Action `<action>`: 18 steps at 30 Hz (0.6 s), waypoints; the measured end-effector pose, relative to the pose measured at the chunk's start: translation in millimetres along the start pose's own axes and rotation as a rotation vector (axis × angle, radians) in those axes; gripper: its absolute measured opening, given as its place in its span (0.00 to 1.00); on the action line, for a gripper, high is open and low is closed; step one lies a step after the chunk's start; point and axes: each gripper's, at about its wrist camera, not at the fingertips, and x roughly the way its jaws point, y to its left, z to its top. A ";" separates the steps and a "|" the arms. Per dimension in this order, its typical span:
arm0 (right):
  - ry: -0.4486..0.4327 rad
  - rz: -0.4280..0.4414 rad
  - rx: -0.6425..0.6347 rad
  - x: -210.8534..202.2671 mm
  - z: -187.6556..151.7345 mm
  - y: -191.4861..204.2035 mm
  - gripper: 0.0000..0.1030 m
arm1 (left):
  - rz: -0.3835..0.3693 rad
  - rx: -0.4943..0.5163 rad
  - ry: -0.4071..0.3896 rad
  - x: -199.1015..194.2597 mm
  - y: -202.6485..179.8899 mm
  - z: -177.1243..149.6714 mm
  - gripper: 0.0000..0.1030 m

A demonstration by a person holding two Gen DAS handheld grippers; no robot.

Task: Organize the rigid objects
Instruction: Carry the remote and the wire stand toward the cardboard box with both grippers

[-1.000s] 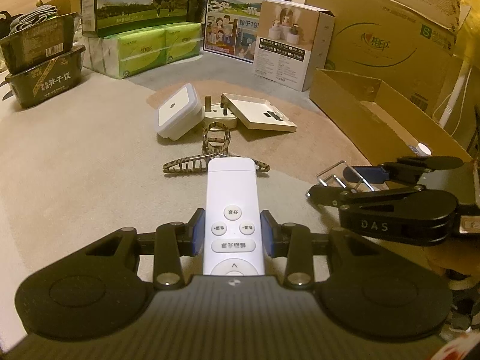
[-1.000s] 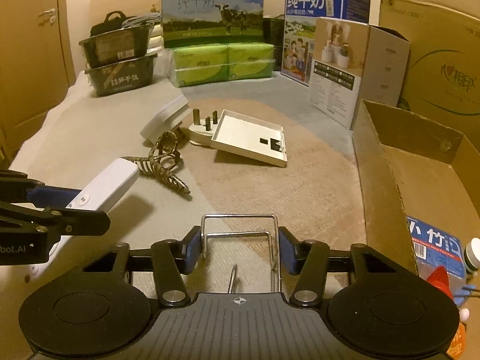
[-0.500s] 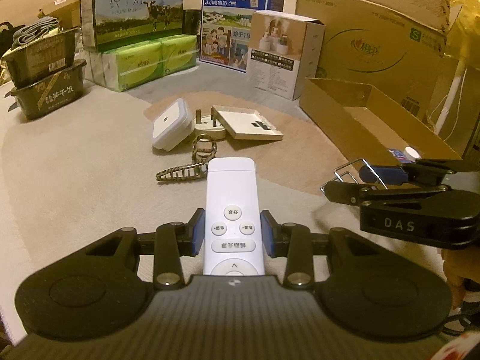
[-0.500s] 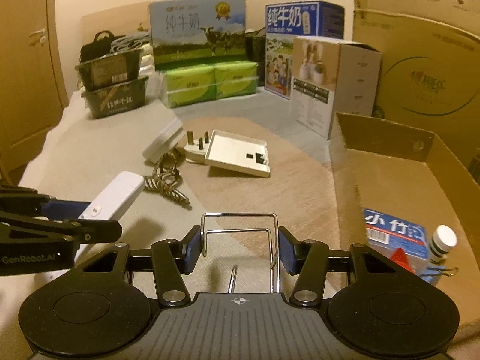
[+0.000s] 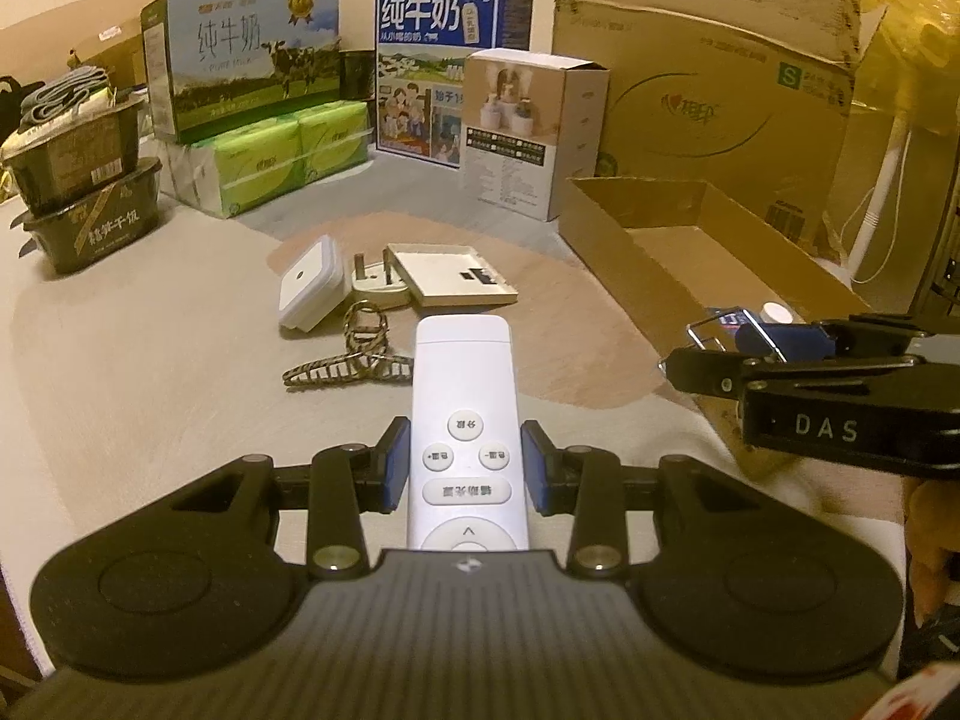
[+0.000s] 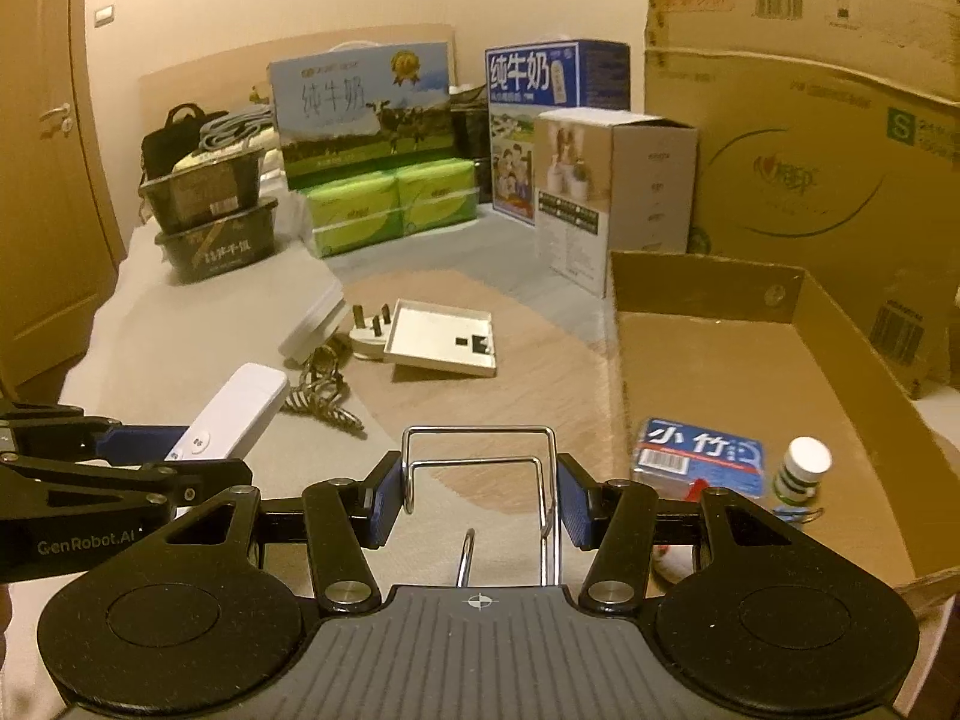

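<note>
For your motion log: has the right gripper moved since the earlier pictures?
Yes. The right gripper, holding the wire rack, has moved right toward the open cardboard box.

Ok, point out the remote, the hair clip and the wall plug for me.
remote [image 5: 462,396], left wrist view, upper white body.
hair clip [image 5: 345,369], left wrist view, toothed lower jaw.
wall plug [image 6: 367,341], right wrist view, white base under the prongs.

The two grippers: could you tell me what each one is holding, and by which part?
The left gripper clamps the white remote across its button end; the right gripper clamps the wire rack by its side bars.
</note>
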 end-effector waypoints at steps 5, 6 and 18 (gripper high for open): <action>-0.013 -0.008 0.008 -13.4 3.0 -6.4 0.51 | -0.010 0.006 -0.008 -7.3 -10.9 2.7 0.34; -0.016 -0.010 0.011 -16.6 3.3 -8.1 0.51 | -0.012 0.008 -0.010 -8.6 -13.6 3.6 0.34; -0.050 -0.059 0.050 -46.3 3.5 -33.0 0.51 | -0.059 0.018 -0.026 -15.2 -37.5 11.5 0.34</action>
